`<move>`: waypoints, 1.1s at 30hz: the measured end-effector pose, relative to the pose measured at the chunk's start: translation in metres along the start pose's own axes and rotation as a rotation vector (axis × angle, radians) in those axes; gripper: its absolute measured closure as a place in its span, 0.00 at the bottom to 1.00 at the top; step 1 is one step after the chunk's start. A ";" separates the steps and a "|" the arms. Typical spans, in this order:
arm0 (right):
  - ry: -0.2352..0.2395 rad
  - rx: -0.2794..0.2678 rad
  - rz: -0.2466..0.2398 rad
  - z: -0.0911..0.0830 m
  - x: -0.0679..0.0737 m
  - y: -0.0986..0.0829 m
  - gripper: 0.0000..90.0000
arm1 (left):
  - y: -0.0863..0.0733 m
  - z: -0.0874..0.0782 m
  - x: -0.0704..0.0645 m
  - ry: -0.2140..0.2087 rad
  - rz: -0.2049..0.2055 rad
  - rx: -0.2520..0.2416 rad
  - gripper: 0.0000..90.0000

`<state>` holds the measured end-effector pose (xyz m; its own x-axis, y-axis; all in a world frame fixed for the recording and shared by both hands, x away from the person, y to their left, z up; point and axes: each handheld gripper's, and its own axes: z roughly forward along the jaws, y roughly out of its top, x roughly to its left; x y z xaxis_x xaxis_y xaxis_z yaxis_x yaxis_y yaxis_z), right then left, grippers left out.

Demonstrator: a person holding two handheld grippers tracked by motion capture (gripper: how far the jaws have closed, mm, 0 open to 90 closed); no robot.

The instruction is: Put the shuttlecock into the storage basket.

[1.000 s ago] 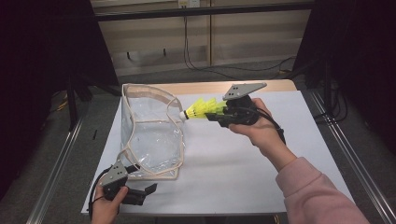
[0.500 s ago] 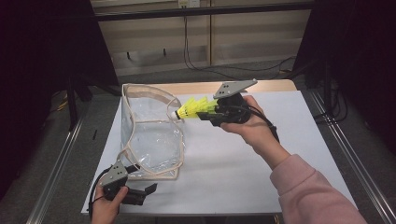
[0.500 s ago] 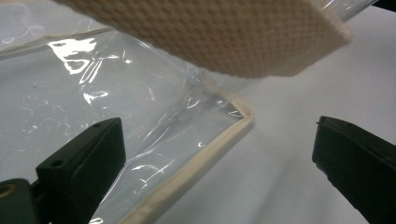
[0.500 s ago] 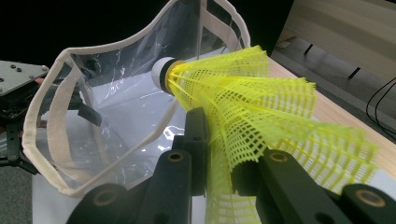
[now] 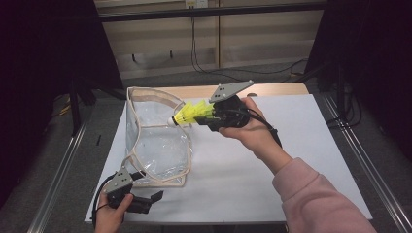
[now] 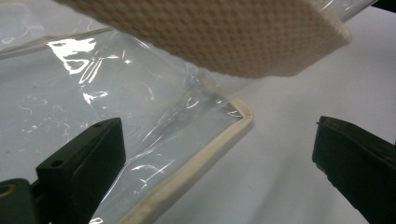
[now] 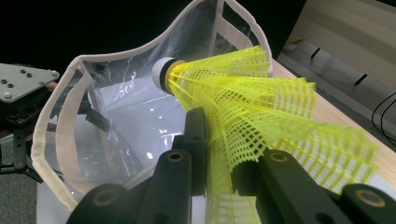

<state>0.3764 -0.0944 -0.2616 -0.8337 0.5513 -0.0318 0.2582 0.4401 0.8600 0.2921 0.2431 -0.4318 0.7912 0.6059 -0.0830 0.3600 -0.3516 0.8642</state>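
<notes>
A yellow mesh shuttlecock [image 5: 192, 113] with a white cork tip is held in the air by its skirt, my right gripper [image 5: 206, 118] shut on it. The cork points at the open top of a clear plastic bag [image 5: 158, 145] with cream trim, just at its right rim. In the right gripper view the shuttlecock [image 7: 243, 98] fans out above the right gripper [image 7: 219, 135], and the bag's mouth [image 7: 121, 116] lies beyond. My left gripper [image 5: 154, 198] rests open on the table at the bag's front corner. That corner [image 6: 240, 114] lies between the jaws of the left gripper [image 6: 219, 154], untouched.
The bag stands on a white sheet [image 5: 301, 145] that covers a wooden table [image 5: 272, 90]. A cream strap [image 6: 210, 32] of the bag hangs close over the left gripper's camera. Metal rails [image 5: 359, 160] run along both sides of the table.
My right gripper has carried the shuttlecock a little to the left, up to the bag's open rim. The left gripper and the bag have stayed where they were.
</notes>
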 end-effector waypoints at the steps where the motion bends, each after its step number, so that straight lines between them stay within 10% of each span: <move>1: 0.004 0.001 -0.004 0.001 0.001 0.001 0.89 | 0.000 0.000 0.000 -0.001 0.000 0.000 0.03; 33: 0.032 0.027 -0.058 0.029 0.023 0.019 0.89 | 0.000 0.000 0.001 0.000 0.004 0.002 0.03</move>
<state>0.3768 -0.0527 -0.2607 -0.8629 0.5013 -0.0647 0.2213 0.4898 0.8433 0.2924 0.2438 -0.4315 0.7929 0.6042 -0.0792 0.3575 -0.3559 0.8635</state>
